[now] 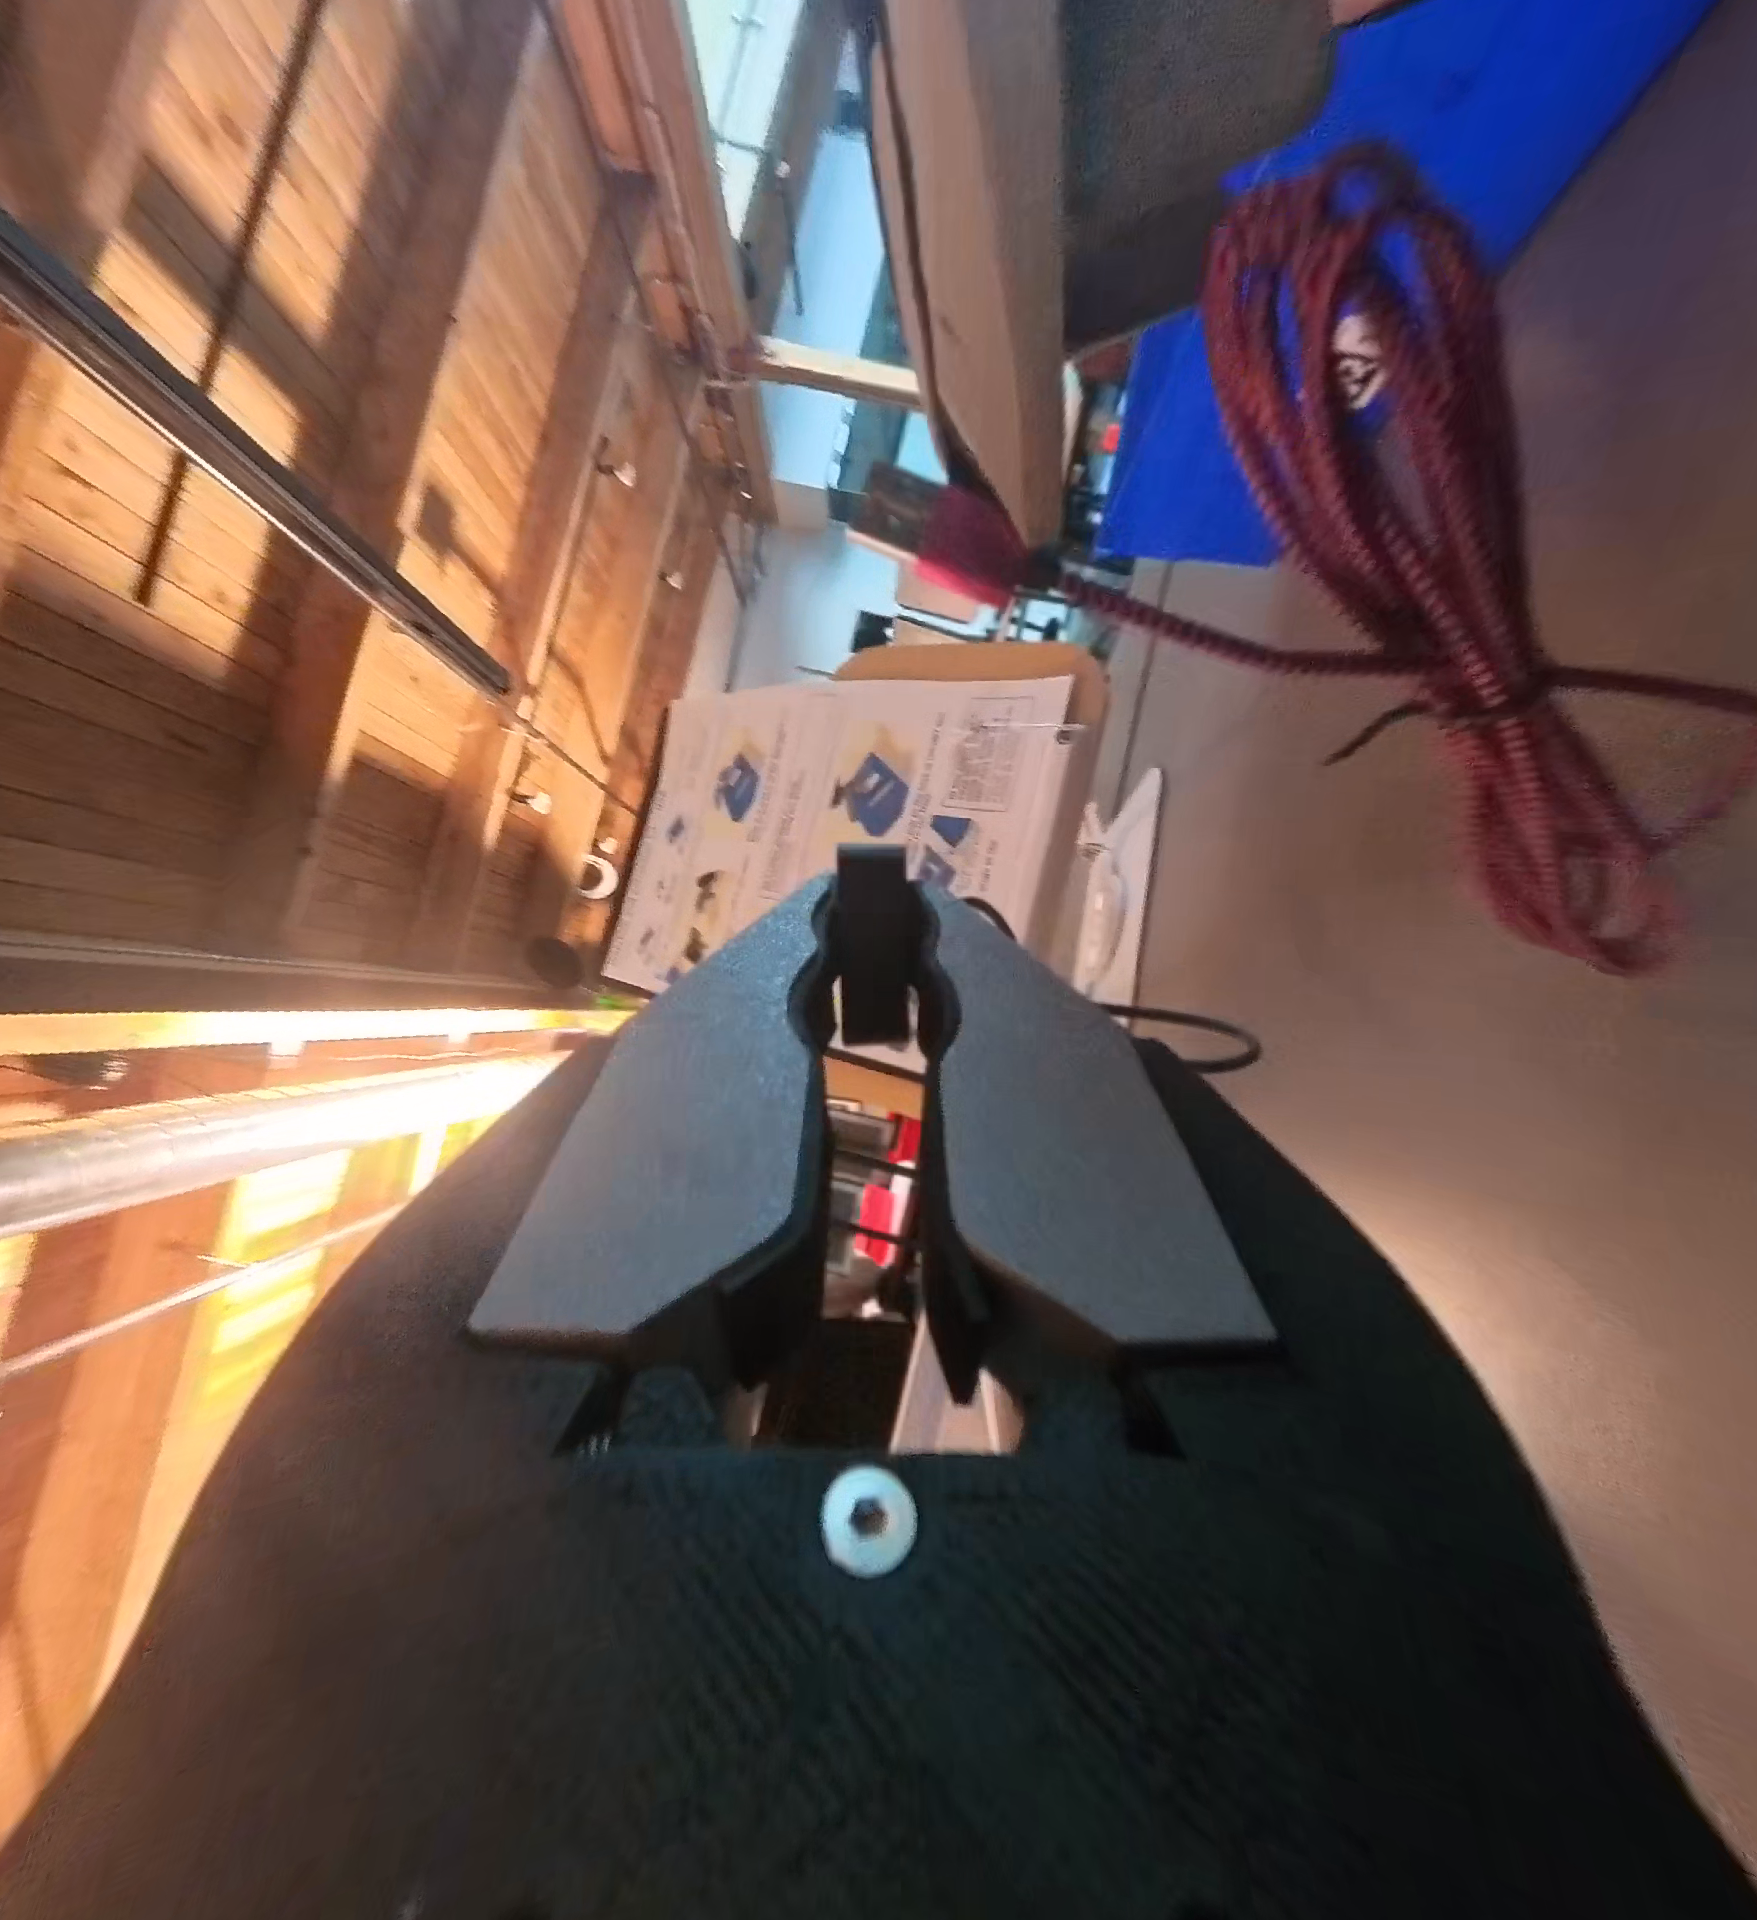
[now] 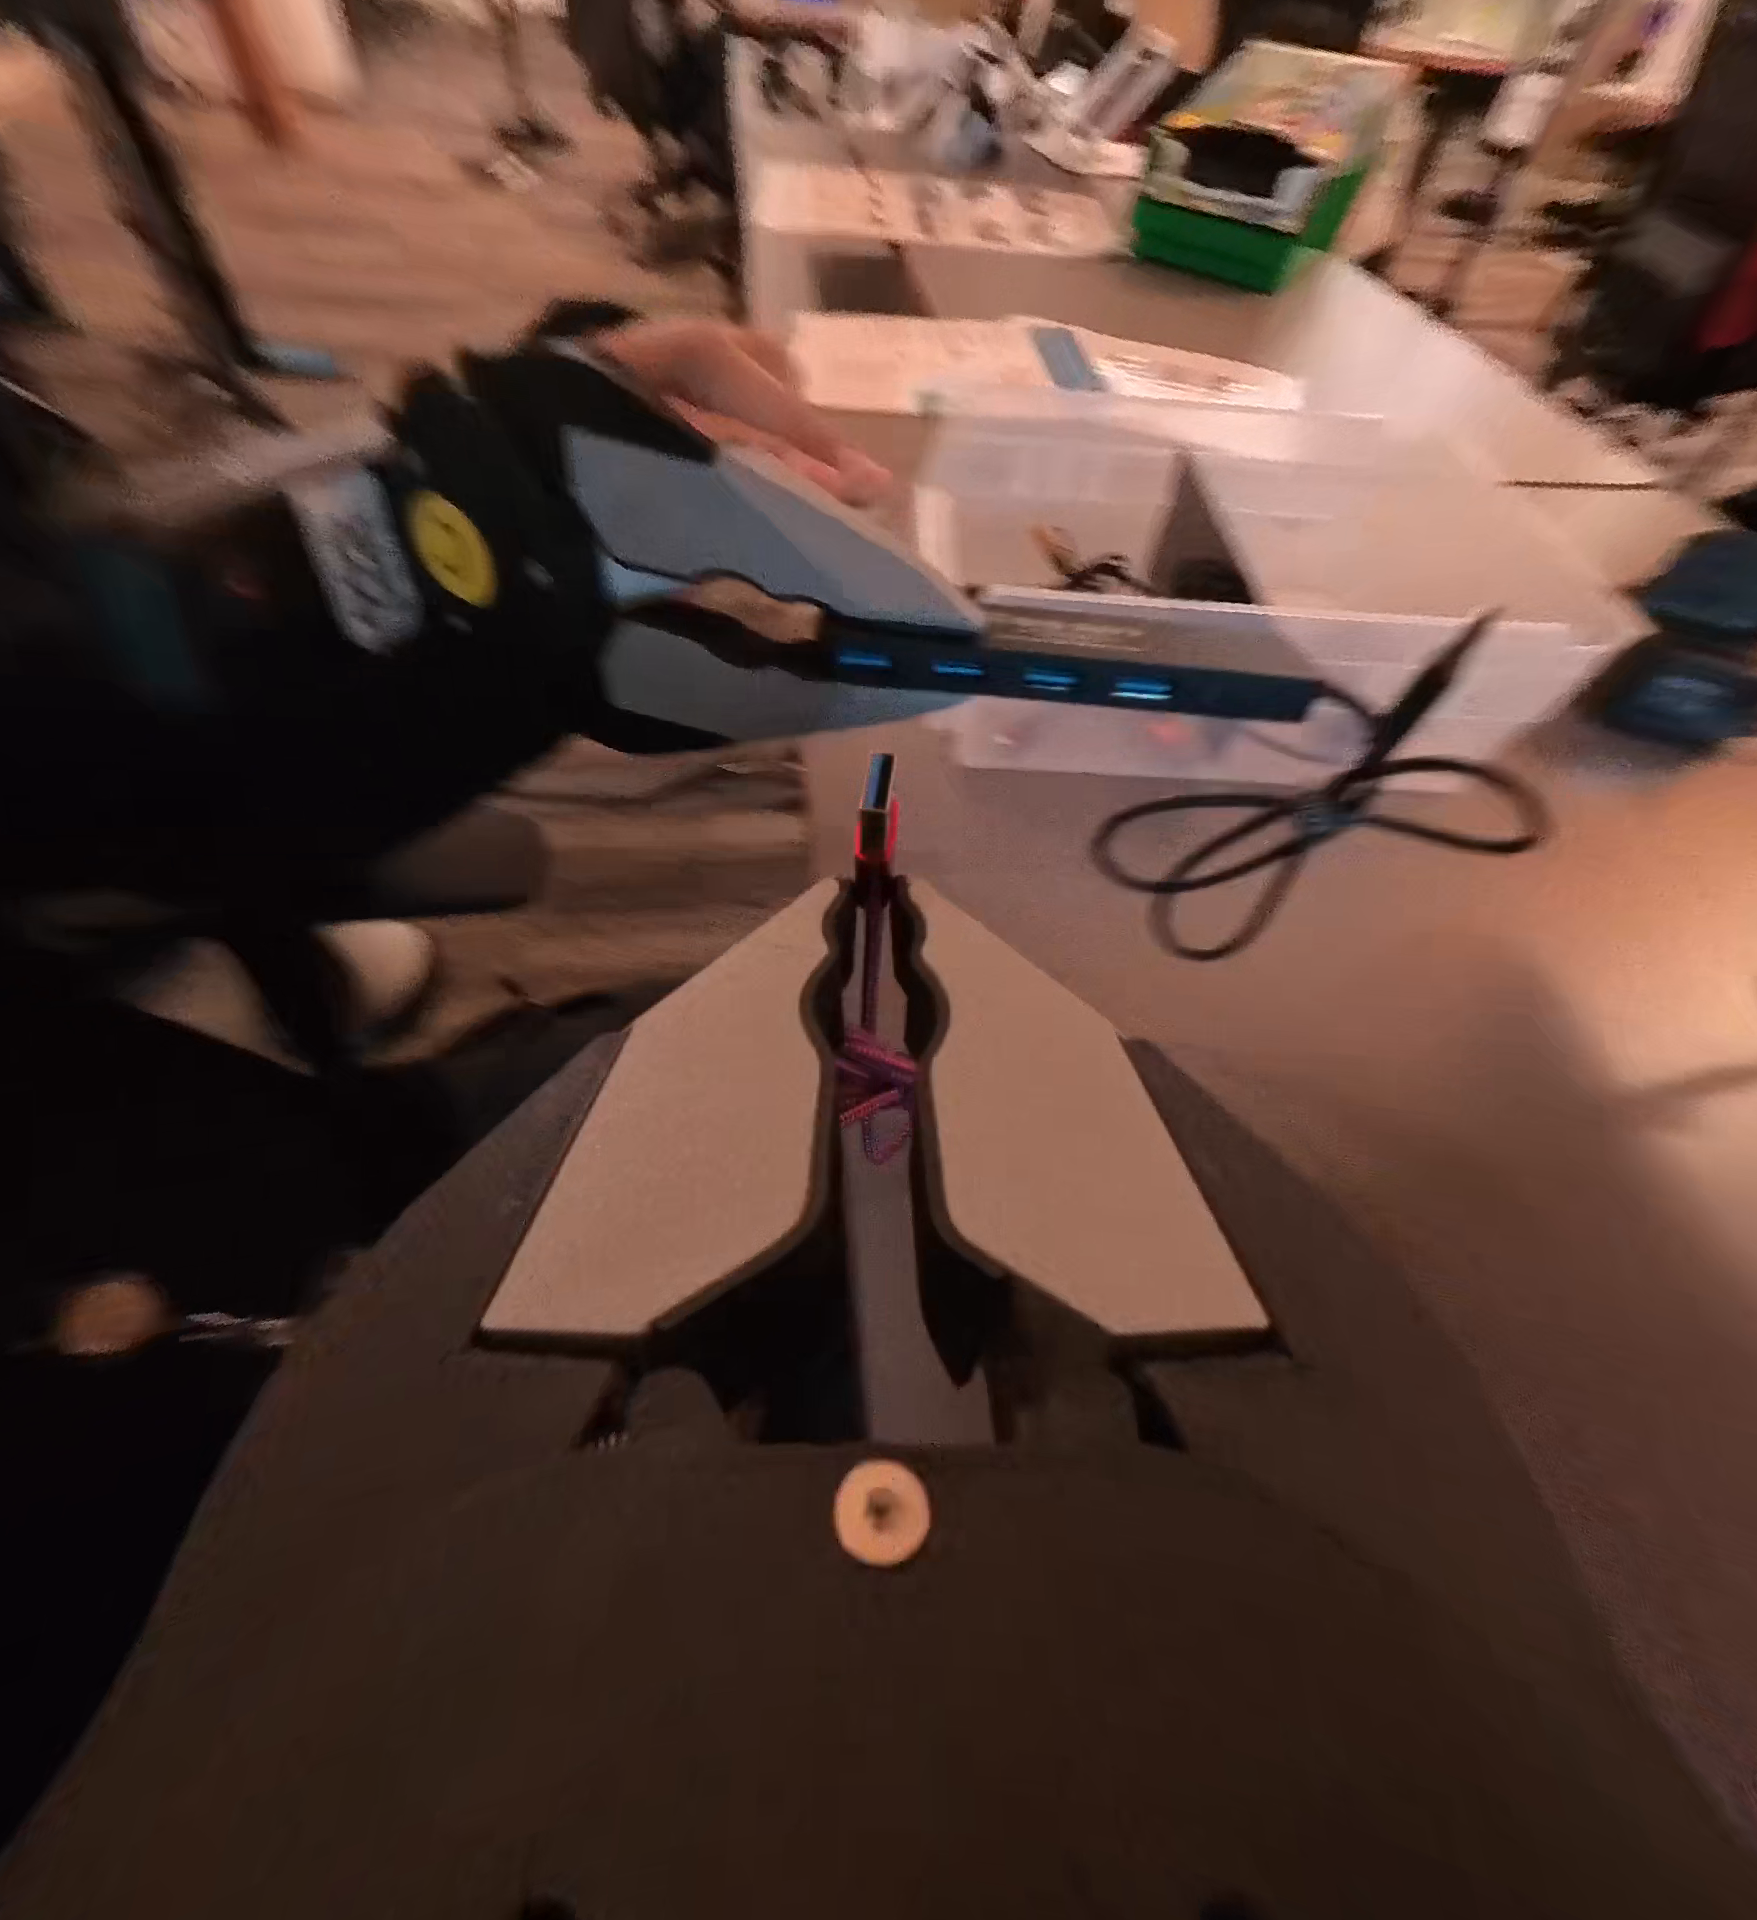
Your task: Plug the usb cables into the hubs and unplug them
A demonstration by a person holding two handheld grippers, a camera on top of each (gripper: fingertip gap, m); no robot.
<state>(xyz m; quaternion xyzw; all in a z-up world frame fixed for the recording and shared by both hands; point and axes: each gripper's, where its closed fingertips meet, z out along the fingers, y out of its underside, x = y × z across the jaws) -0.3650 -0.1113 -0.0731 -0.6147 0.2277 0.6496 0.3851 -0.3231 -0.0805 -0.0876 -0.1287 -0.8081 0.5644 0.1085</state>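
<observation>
In the left wrist view my left gripper is shut on a slim black USB hub, seen end-on between the fingertips and held in the air, with the view rolled sideways. A coiled red braided cable lies on the table to the right. In the right wrist view my right gripper is shut on the red braided USB cable just behind its plug. The plug points at the hub, which shows a row of blue ports, with a small gap between them. The left gripper holds that hub from the left.
The hub's black lead loops on the grey table. Clear plastic bins stand behind the hub, dark devices at the far right, a green box farther back. A printed sheet and a blue cloth show in the left wrist view. The left gripper's tips are roughly 6 cm from the right gripper's.
</observation>
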